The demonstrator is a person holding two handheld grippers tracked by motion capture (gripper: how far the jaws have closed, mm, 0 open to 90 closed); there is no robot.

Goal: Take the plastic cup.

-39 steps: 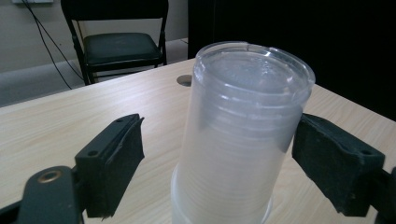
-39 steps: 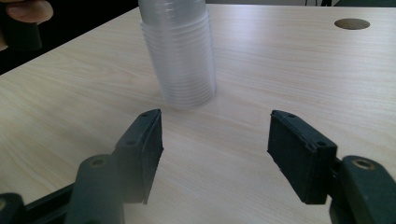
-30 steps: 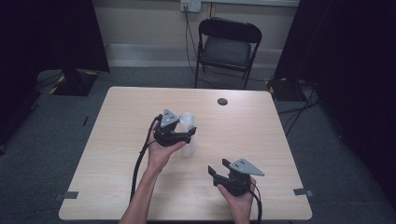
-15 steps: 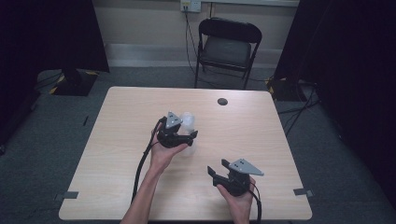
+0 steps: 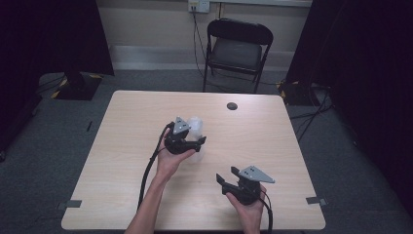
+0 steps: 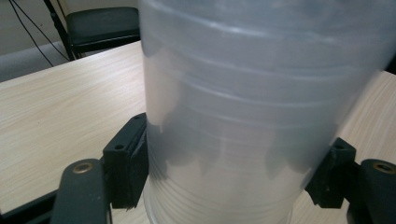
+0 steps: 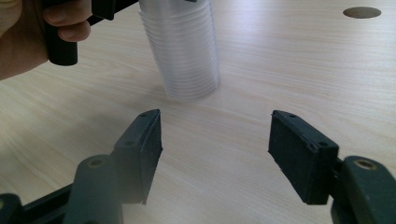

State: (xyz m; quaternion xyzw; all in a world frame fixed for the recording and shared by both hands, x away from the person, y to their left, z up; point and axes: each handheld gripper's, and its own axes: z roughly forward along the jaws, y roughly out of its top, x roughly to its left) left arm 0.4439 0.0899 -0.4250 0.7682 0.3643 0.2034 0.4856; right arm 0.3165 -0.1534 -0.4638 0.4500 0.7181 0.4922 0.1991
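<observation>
A stack of translucent plastic cups (image 5: 196, 125) stands upright on the light wooden table (image 5: 126, 126), near its middle. My left gripper (image 5: 197, 142) reaches it from the left. Its jaws have just been closing, and both pads now press the sides of the stack (image 6: 252, 116). In the left gripper view my left gripper (image 6: 229, 177) has the cups between its black fingers (image 6: 128, 163). My right gripper (image 5: 226, 175) hovers near the table's front edge, open and empty. In the right gripper view my right gripper (image 7: 215, 140) faces the cup stack (image 7: 184, 51), well short of it.
A small dark round disc (image 5: 232, 106) lies on the table toward the far right. A black folding chair (image 5: 236, 48) stands behind the table. Dark curtains hang on both sides. Cables trail from each gripper toward the front edge.
The left gripper has shifted slightly at the cup stack. The right gripper has stayed where it was.
</observation>
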